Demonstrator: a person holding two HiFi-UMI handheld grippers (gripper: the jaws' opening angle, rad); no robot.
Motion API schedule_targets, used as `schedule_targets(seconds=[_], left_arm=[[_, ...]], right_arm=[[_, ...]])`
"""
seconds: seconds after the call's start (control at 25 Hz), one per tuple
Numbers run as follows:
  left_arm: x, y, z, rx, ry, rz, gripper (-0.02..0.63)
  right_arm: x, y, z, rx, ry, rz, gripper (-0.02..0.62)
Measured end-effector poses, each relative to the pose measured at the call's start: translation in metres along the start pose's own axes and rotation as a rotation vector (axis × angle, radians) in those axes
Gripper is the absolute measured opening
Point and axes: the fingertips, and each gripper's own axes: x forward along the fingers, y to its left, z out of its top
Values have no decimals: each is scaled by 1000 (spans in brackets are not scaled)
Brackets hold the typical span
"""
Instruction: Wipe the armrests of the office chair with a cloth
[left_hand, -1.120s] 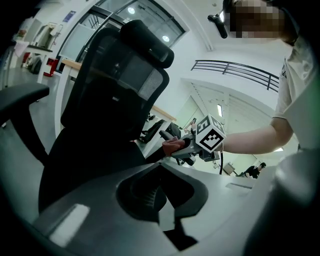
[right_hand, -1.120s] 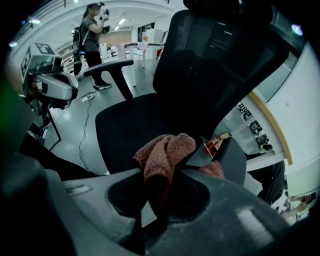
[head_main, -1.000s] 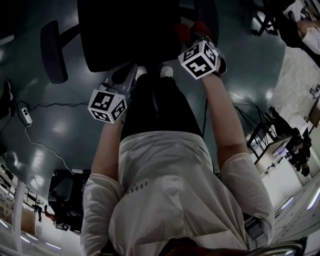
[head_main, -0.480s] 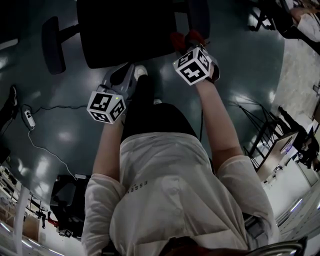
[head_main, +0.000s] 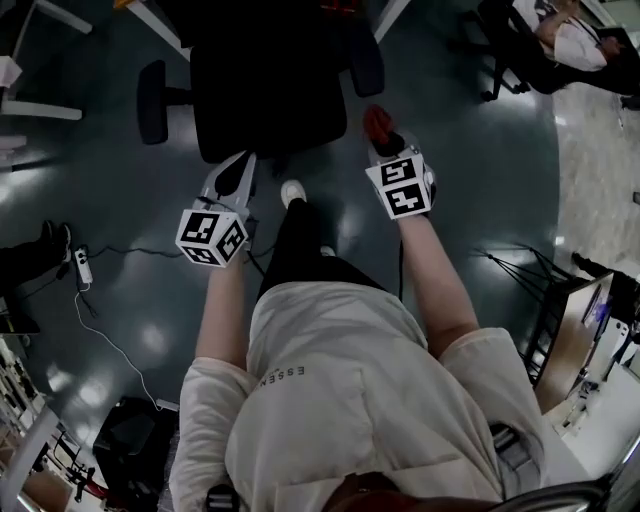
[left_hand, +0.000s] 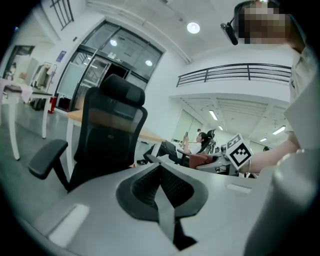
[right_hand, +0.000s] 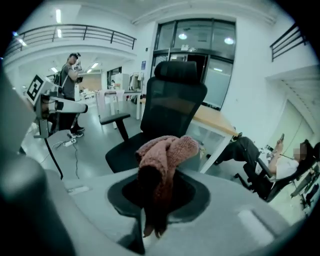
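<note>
**Cloth comes away from the chair**

Head view: the person has stepped back, and the right gripper (head_main: 385, 142) with its red cloth (head_main: 377, 122) now sits clear of the right-side armrest (head_main: 366, 62) of the office chair (head_main: 270, 90). Dim light swallows the seat's detail. The left gripper (head_main: 235, 172) hovers near the seat's front edge.

Left gripper view: ribbed dark pads are pressed together with nothing between them. The mesh-backed chair stands ahead, one padded armrest (left_hand: 47, 157) showing.

Right gripper view: the jaws clamp the pink, nubbly knit cloth, which bunches above them and droops, hiding the pads.
</note>
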Motion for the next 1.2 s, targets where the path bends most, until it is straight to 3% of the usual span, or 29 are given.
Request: schedule_targets(seconds=[0.28, 0.56, 0.92, 1.2], left_arm=[[-51, -47, 54, 118, -113, 58, 17], [-109, -92, 73, 179, -180, 98, 17], [-169, -122, 43, 172, -179, 49, 17], [-251, -140, 20, 190, -190, 18, 17]], right_arm=[[-100, -10, 31, 84, -237, -55, 60], [-176, 19, 18, 130, -336, -27, 58], [-222, 76, 1, 110, -364, 5, 58], [-269, 148, -16, 123, -402, -2, 58]])
